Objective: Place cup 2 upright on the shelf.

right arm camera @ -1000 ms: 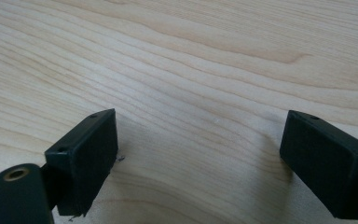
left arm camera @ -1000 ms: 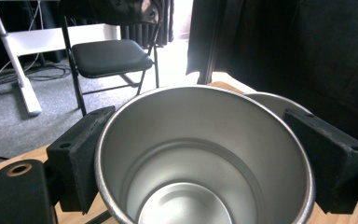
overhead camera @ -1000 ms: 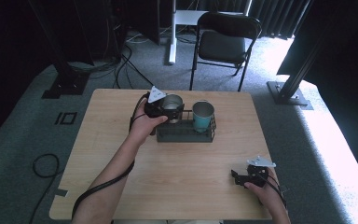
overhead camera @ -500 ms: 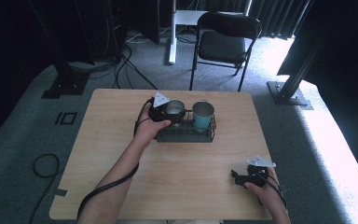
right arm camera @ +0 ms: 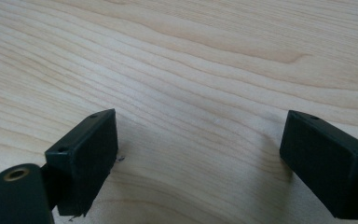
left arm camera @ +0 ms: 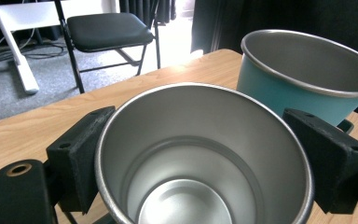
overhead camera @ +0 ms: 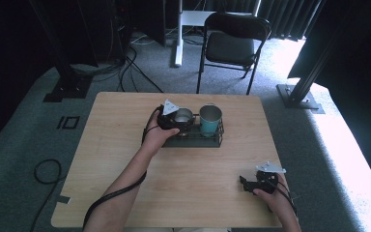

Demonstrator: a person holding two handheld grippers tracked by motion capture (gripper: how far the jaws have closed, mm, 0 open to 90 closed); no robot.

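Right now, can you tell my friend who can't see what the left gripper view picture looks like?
The left gripper has its two black jaws around a shiny silver cup, seen from above and empty. A teal cup stands close behind it on the wooden table, with a black chair beyond.

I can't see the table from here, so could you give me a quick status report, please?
Left gripper shut on steel cup at the black rack. Right gripper open, idle on the table. Teal cup close beside.
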